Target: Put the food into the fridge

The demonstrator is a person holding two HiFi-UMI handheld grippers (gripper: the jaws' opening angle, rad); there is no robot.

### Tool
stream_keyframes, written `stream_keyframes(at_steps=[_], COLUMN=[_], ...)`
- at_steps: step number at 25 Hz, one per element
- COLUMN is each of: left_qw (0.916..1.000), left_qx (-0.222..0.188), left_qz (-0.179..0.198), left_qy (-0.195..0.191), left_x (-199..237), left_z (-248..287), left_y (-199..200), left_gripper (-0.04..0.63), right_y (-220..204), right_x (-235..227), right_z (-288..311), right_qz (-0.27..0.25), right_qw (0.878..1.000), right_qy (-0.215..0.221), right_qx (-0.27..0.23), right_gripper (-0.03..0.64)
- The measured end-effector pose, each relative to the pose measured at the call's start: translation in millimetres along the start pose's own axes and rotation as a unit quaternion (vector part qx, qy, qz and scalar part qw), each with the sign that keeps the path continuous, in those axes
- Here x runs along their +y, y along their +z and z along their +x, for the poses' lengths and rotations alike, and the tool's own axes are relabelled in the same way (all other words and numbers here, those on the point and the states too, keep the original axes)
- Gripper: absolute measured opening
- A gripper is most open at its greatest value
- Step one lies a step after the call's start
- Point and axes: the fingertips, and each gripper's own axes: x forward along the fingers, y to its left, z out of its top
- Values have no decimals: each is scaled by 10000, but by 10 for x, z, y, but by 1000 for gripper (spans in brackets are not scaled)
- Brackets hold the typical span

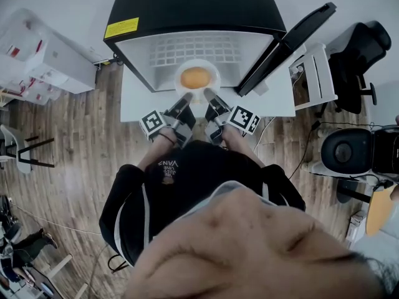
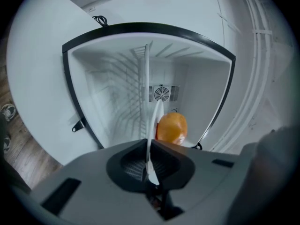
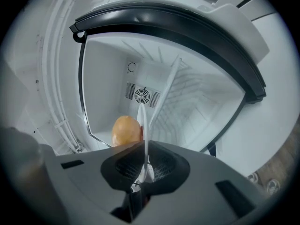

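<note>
Head view: 1 small fridge [image 1: 193, 5] stands on a white worktop [image 1: 134, 98], toward its far edge, with a strip of bare worktop along the near edge and at both sides. Its door [image 1: 287, 45] is swung wide to the right and stands well clear of the opening. 1 white plate [image 1: 181, 73] carrying 1 round orange piece of food [image 1: 195, 77] hangs at the front edge of the fridge opening, about midway between the 2 side walls, with open room on each side of it.

The left gripper [image 1: 185, 98] and the right gripper [image 1: 209, 96] come in over the near edge of the worktop, side by side, each meeting the plate's near rim. In the left gripper view the fingers [image 2: 129, 163] pinch the plate's rim, which shows edge-on. In the right gripper view the fingers [image 3: 164, 165] pinch the rim the same way.

Beyond the plate the fridge holds 1 wire shelf [image 1: 193, 48] and 1 round fan grille [image 2: 161, 93] on the back wall; the food sits level with the space below that shelf.
</note>
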Motion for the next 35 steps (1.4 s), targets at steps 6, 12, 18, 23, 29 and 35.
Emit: stream_keyframes(at_steps=[6,12,18,23,29,35], left_qw=[10000,9999,9998,9996,9993,9992], left_qx=[43,95,94,99,118,137], left_qz=[-23,-70,-197,-269,-356,-380], left_qy=[18,-1,-17,-20,-14,-43], left_x=[-4,21,46,48,59,31], left_z=[46,114,169,214,300,356], left_y=[130,219,328,391,486,546], left_gripper=[25,25,25,25,25,25], right_y=[37,82,122,163,240,290], right_x=[11,-30,-48,-57,-62,-67], right_z=[125,216,326,377,484,542], right_qz=[33,56,84,128,127,167], right_qw=[10000,9999,9998,9995,9995,9993], right_qy=[-20,-73,-115,-200,-166,-190], right_qx=[-68,-127,-166,-188,-236,-273], right_gripper=[29,29,29,29,29,29])
